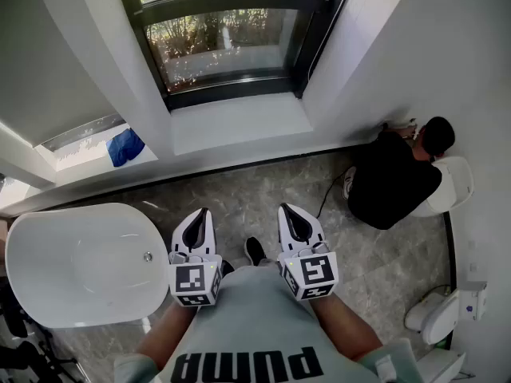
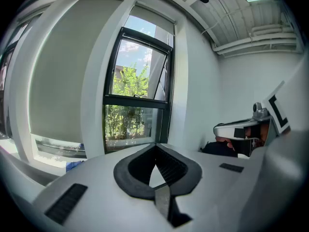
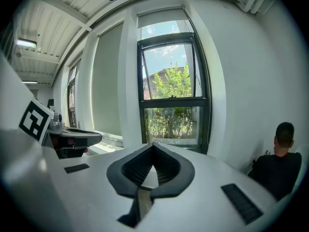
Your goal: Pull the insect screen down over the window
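Fingers (image 2: 170, 167) of left gripper (image 1: 203, 213) closed tip to tip, empty; right gripper (image 1: 284, 208) same. Shirt (image 1: 255, 325) print reads "PUMA". Both grippers held side by side at waist, angled slightly down toward window (image 3: 171, 100). Insect screen (image 3: 161, 18) sits at window's top edge, well apart from both.
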